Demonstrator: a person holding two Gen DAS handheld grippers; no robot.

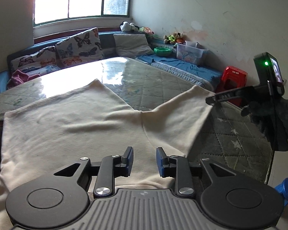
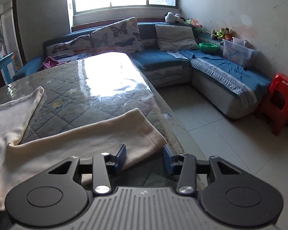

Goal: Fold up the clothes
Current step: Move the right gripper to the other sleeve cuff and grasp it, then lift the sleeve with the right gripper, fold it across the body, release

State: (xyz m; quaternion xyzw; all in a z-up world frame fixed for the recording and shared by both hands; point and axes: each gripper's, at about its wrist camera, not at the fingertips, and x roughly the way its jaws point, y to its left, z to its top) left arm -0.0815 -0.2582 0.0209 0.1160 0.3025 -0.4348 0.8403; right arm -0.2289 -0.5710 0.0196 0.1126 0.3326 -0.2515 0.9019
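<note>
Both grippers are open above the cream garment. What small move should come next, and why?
Probably close the right gripper on the nearer leg's hem: that corner lies between its open fingers, at the table edge, while the left gripper hangs empty over the garment.

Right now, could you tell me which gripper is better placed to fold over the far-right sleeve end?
Right gripper, probably: its open jaws sit at the sleeve end, whereas the left gripper hovers over the garment's body.
</note>
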